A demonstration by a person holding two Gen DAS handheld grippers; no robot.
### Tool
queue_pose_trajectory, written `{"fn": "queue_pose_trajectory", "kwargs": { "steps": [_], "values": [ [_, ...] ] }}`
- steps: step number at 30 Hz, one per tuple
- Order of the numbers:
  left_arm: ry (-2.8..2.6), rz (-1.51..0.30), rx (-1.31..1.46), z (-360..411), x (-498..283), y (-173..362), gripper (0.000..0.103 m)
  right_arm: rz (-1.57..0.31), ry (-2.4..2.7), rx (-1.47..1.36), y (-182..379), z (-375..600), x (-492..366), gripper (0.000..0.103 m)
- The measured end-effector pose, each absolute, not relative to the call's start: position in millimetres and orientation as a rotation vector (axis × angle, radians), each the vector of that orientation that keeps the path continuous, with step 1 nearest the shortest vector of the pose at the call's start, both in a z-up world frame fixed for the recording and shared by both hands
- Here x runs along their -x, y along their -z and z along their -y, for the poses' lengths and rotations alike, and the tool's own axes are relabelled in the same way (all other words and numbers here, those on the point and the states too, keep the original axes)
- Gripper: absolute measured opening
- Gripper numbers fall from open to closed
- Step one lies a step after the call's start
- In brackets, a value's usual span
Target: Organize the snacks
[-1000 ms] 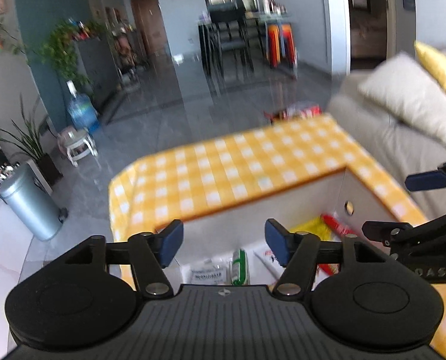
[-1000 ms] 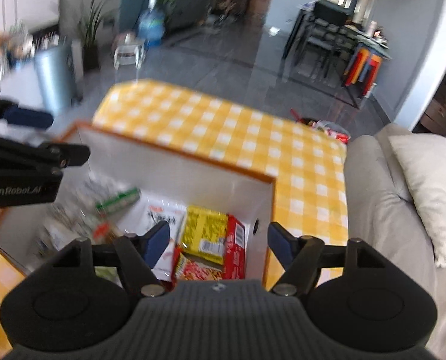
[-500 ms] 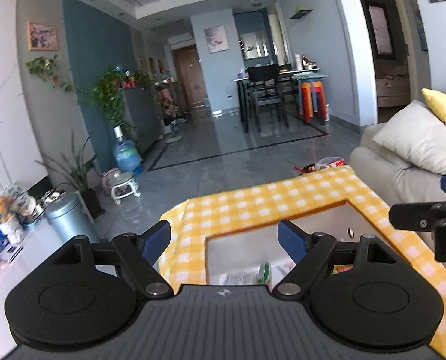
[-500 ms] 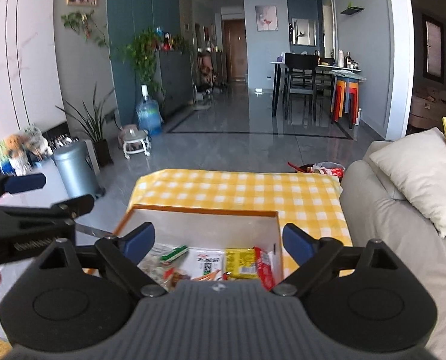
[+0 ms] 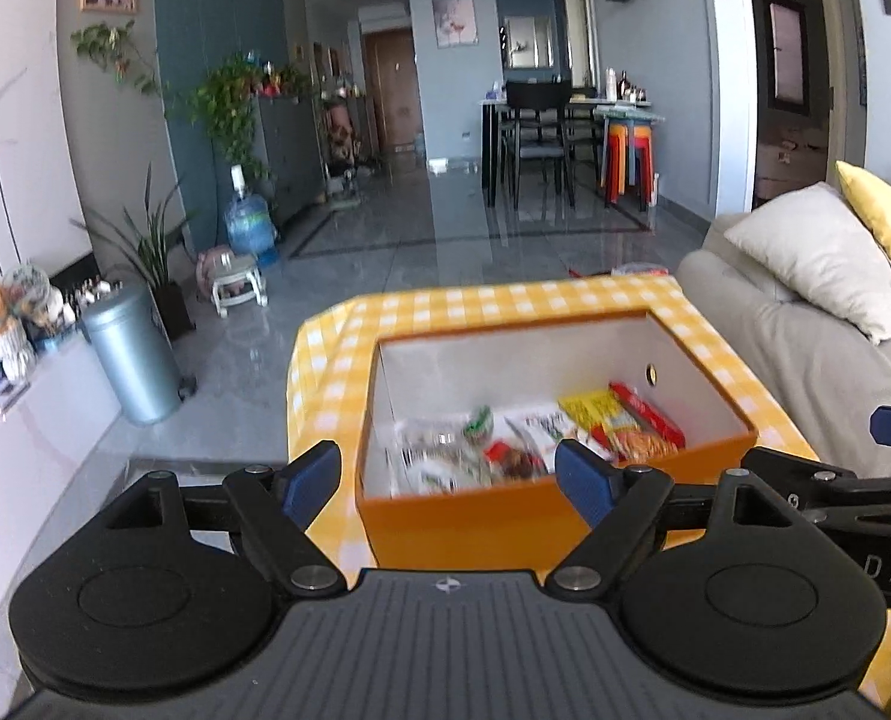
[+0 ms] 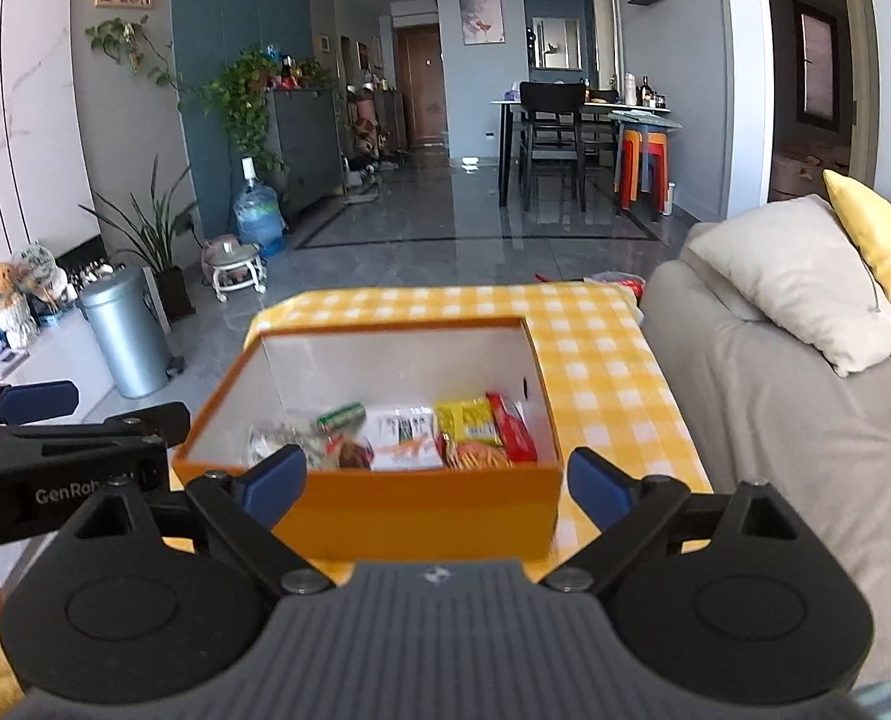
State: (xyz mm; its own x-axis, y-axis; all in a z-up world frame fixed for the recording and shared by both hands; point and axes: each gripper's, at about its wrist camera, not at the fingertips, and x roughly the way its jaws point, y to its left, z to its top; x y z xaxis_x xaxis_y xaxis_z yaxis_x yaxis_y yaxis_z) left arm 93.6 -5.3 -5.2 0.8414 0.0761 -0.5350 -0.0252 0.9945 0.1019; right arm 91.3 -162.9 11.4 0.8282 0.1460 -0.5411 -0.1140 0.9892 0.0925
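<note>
Snacks in box, both grippers empty

Box [image 5: 556,504], orange outside and white inside, on table [image 5: 571,297] under a yellow-checked cloth, beside sofa [image 6: 793,420]. Inside, along the near part of the floor: snacks [image 6: 409,435] — at right a yellow pack [image 6: 466,420] touching a red pack [image 6: 511,420], a white pack [image 6: 406,432] in the middle, a green-ended pack [image 6: 340,416] and clear wrappers at left. Blurred in the left wrist view, so no labels legible.

Left gripper [image 5: 448,483] spread wide, nothing between the blue pads [image 5: 310,477], held level short of the box's near wall. Right gripper [image 6: 439,483] likewise spread wide and empty, in front of the same wall, pads [image 6: 595,489] framing the box. Each gripper visible at the edge of the other's view.

Beyond: bin [image 6: 124,339], water jug [image 6: 257,217], plants, dining chairs, cushions.
</note>
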Motion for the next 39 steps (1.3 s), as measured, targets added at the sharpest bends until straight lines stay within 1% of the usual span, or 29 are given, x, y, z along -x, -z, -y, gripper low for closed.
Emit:
{"fn": "queue_pose_trajectory", "kwargs": {
  "steps": [12, 39],
  "values": [
    [-0.088, -0.690, -0.059, 4, -91, 38, 0.095, -0.609, -0.116, -0.026, 9, 163, -86, 0.091],
    [-0.110, -0.683, -0.068, 8, -90, 31, 0.095, -0.622, -0.140, -0.042, 15, 161, -89, 0.091]
  ]
}}
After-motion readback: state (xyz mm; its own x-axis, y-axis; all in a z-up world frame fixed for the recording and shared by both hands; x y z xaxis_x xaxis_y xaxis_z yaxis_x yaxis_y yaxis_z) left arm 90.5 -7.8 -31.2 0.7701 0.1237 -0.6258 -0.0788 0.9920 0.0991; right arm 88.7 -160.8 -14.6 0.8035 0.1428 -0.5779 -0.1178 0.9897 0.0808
